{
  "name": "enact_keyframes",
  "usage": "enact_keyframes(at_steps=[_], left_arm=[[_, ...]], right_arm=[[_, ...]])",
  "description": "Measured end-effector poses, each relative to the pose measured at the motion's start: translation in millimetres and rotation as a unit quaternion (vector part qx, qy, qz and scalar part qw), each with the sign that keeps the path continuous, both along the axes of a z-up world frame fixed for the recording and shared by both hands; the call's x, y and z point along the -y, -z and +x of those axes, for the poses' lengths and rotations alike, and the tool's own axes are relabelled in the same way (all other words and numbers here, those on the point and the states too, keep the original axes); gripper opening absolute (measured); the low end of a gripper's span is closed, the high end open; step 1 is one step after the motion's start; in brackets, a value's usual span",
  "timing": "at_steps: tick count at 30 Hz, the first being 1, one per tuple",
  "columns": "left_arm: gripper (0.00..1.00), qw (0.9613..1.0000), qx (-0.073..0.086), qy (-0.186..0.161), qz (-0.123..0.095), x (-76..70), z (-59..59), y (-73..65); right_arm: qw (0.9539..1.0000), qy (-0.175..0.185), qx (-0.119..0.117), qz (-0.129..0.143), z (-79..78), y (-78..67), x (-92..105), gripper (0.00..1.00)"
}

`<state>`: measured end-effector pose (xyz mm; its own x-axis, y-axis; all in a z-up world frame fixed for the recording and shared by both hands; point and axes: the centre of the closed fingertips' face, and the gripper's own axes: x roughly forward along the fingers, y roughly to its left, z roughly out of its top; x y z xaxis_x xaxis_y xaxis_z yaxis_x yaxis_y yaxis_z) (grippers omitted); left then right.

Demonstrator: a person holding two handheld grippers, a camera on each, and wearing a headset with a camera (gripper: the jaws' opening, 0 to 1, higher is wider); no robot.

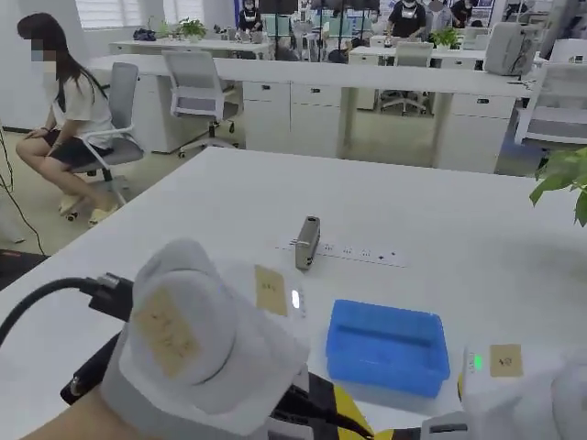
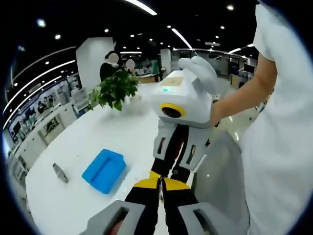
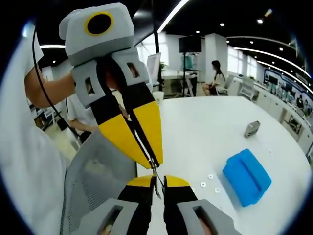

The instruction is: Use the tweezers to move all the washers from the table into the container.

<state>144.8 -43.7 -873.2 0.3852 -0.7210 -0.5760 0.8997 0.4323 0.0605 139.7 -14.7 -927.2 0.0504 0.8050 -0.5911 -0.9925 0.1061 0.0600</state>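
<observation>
The thin metal tweezers (image 3: pixel 155 182) are pinched between both grippers, which meet tip to tip over the table's near edge. My right gripper (image 3: pixel 156 185) is shut on them. My left gripper (image 3: pixel 153 162) reaches in from the upper left, its yellow jaws closed to a point on the same tweezers. In the left gripper view my left gripper (image 2: pixel 160 185) faces the right gripper (image 2: pixel 172 169). Three washers (image 3: pixel 210 176) lie on the white table close to the blue container (image 3: pixel 247 176). The container (image 1: pixel 385 346) sits just beyond the left gripper (image 1: pixel 353 417).
A small upright metal block (image 1: pixel 307 243) stands past the container beside a row of tiny pieces (image 1: pixel 353 250). A potted plant (image 2: pixel 115 89) sits at the table's far right corner. A grey chair (image 3: pixel 98 171) is under the grippers. A seated person (image 1: pixel 69 119) is at the far left.
</observation>
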Motion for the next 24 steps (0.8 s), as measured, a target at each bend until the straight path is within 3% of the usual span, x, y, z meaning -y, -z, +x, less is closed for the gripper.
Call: enact_keyframes(at_steps=[3,6,9,10,13,15,17,19,21,24], left_arm=[[0.00,0.9985,0.009,-0.042,-0.033,-6.6,9.1,2.2],[0.04,0.9956,0.014,-0.078,-0.050,-15.4,12.3,3.4],[0.11,0.9888,0.016,-0.130,-0.072,-28.3,14.8,4.8],[0.14,0.9861,0.024,-0.145,-0.077,-32.5,16.5,5.0],[0.21,0.9726,0.025,-0.210,-0.097,-50.7,16.0,10.9],[0.26,0.9671,0.030,-0.234,-0.096,-60.3,13.7,14.7],[0.32,0.9554,0.037,-0.273,-0.107,-71.9,12.5,17.3],[0.42,0.9433,0.028,-0.307,-0.124,-79.5,9.1,22.9],[0.49,0.9338,0.036,-0.335,-0.120,-89.2,6.6,27.5],[0.53,0.9255,0.045,-0.365,-0.092,-103.1,1.1,36.3]], right_arm=[[0.9999,0.011,0.001,0.000,5.4,4.3,-4.6,0.03],[0.9998,0.021,-0.005,0.005,8.5,6.9,-11.3,0.03],[0.9995,0.029,0.000,0.009,13.9,9.6,-15.9,0.03],[0.9994,0.032,0.000,0.010,16.0,10.3,-17.0,0.03],[0.9986,0.051,0.012,0.009,27.2,18.7,-19.8,0.03],[0.9978,0.063,0.012,0.016,33.8,21.9,-22.3,0.03],[0.9972,0.072,0.009,0.017,38.9,25.7,-24.3,0.03],[0.9965,0.080,0.003,0.023,44.6,29.8,-27.4,0.03],[0.9956,0.088,-0.002,0.030,49.6,32.6,-30.5,0.03],[0.9948,0.097,0.014,0.026,58.7,37.4,-32.7,0.03]])
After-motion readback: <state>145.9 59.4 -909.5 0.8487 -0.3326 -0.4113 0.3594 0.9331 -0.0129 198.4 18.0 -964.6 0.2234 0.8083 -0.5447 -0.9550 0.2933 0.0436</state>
